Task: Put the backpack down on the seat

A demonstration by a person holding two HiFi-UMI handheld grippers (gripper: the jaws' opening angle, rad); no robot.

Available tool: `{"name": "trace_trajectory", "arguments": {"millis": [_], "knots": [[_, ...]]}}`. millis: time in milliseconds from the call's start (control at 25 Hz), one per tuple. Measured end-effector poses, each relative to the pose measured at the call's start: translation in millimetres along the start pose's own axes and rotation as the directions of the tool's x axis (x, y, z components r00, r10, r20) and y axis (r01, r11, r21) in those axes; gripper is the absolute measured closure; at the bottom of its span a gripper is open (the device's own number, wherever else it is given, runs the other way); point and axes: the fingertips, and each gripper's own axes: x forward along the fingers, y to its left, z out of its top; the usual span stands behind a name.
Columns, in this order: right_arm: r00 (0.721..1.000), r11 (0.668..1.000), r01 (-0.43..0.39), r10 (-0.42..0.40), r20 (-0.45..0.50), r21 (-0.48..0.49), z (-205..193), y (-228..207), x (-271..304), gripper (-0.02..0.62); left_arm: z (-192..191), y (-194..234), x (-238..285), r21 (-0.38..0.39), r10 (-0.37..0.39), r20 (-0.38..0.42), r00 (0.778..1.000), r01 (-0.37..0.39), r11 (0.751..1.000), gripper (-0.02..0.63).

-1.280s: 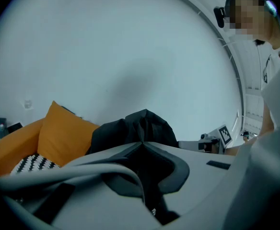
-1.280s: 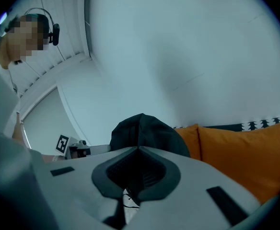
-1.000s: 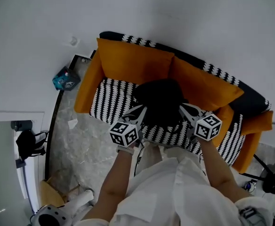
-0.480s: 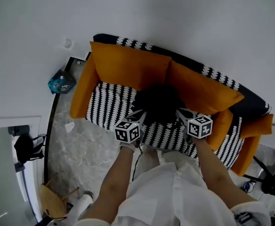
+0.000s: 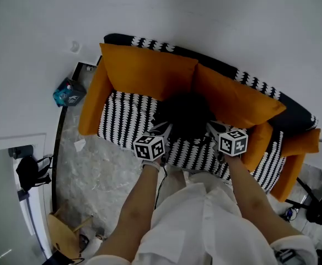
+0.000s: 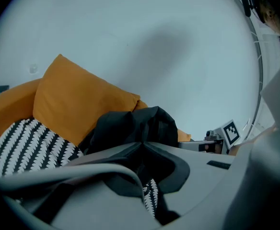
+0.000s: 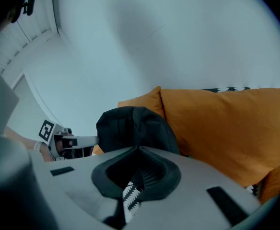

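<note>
The left gripper [image 5: 165,128] and right gripper [image 5: 211,127] have come nearer to the sofa [image 5: 122,121]. The soft, rounded black backpack [image 5: 186,114] lies mid-seat against the orange cushions [image 5: 150,70], just beyond both pairs of pressed-together jaws.

Left tool [image 5: 165,128], right tool [image 5: 211,128], jaws together

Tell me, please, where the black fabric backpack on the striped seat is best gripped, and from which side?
Probably its rounded top, from the front. The black fabric backpack stands upright on the black-and-white striped seat, its back against the orange cushions, so only the front and top are open; no handle shows.
</note>
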Motion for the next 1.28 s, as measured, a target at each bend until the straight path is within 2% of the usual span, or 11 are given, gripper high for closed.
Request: {"name": "trace_trajectory", "arguments": {"millis": [360,480,680,760,800,840,1040,1280], "knots": [[0.997,0.996,0.056,-0.059,-0.046,-0.066,-8,-4,-6,0.574,-9,1,-3,-0.015,0.023,-0.012,1.000,-0.024,1.000,0.578],[0.998,0.996,0.041,-0.044,-0.035,-0.080,-4,1,-7,0.574,-11,2,-2,-0.006,0.039,-0.027,0.999,-0.039,0.999,0.578],[0.999,0.987,0.024,-0.031,-0.041,-0.161,3,16,-9,0.574,-15,0,-3,0.042,0.061,-0.066,0.996,-0.058,0.997,0.575],[0.999,0.985,0.020,-0.027,-0.037,-0.174,5,20,-11,0.574,-16,0,-5,0.060,0.074,-0.086,0.994,-0.069,0.996,0.542],[0.999,0.984,0.018,-0.024,-0.034,-0.177,6,21,-12,0.574,-17,1,-5,0.067,0.080,-0.094,0.992,-0.074,0.995,0.481],[0.999,0.983,0.016,-0.023,-0.033,-0.181,7,23,-13,0.574,-17,1,-7,0.072,0.084,-0.098,0.992,-0.077,0.994,0.459],[0.999,0.981,0.019,-0.024,-0.026,-0.191,6,27,-24,0.574,-11,-4,-17,0.088,0.076,-0.075,0.994,-0.069,0.994,0.460],[0.999,0.982,0.024,-0.028,-0.017,-0.187,3,31,-39,0.574,-1,-25,-32,0.112,0.012,-0.025,1.000,-0.009,0.994,0.462]]}}
